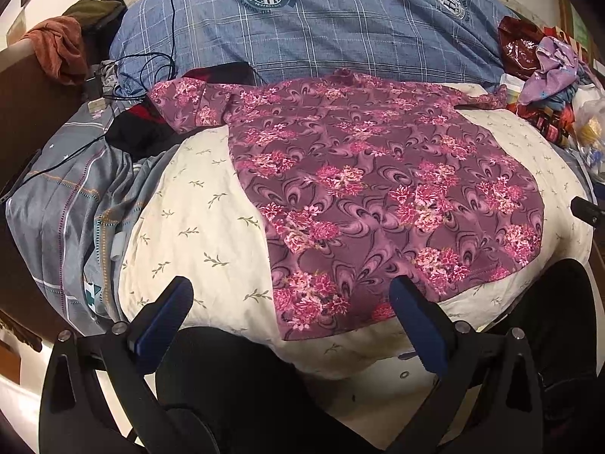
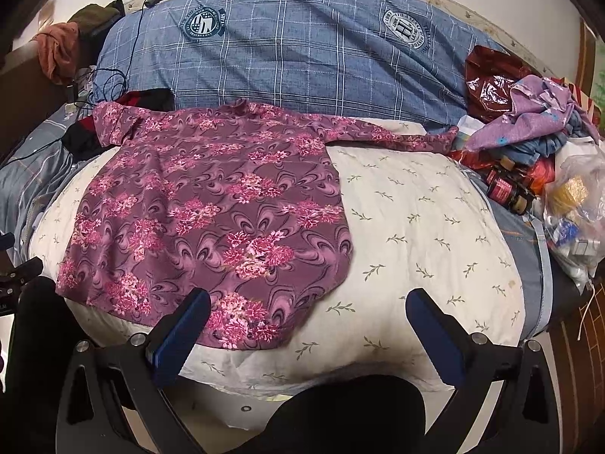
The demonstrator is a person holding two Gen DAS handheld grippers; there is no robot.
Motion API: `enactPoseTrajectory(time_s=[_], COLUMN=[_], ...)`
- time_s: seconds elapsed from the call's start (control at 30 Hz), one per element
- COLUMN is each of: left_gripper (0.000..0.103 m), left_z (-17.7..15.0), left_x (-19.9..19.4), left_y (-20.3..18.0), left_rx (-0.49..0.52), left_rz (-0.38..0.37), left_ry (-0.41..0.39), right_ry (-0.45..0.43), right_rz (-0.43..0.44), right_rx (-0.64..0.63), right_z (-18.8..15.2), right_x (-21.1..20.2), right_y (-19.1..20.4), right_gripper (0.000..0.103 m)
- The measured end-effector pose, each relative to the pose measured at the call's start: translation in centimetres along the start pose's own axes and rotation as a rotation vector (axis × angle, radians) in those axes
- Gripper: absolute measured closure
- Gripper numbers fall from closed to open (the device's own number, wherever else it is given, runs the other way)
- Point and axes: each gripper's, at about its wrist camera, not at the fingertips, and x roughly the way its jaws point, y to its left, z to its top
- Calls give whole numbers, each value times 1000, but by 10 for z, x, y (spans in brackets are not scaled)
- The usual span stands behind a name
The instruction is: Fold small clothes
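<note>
one floral shirt (image 1: 378, 189) lies flat on cream quilt (image 2: 416, 227), blue duvet (image 1: 340, 30) behind.

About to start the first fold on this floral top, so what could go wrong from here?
1. The floral top lies on a rounded, puffy cream quilt, so a fold may slide or crease unevenly.
2. Its far sleeve reaches the clutter pile and could drag items along.
3. Both the left hand-held gripper and the right hand-held gripper are open; a pinch at the hem might also catch the quilt.

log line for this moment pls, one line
stage: pre-fold | purple floral shirt: spread flat on cream leaf-print pillow | left gripper: open, empty | right gripper: open, empty
</note>
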Motion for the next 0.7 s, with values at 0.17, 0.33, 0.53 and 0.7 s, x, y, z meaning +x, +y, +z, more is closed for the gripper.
enactPoseTrajectory(time_s=[0.17,0.33,0.53,0.7], left_gripper=[0,0,0,0], left_z=[1,2,2,2], left_x=[-1,0,3,5], left_y=[-4,-6,-7,-8], left_rx=[11,18,19,19], left_rz=[-3,-10,-15,-16], left_ry=[-3,-1,8,14], right_ry=[11,9,19,23], right_rz=[0,-1,-5,-8], right_rx=[9,17,21,25], right_z=[-2,-1,-3,-4], right_x=[3,4,6,7], right_y=[-3,-5,-8,-9], right_gripper=[0,0,0,0])
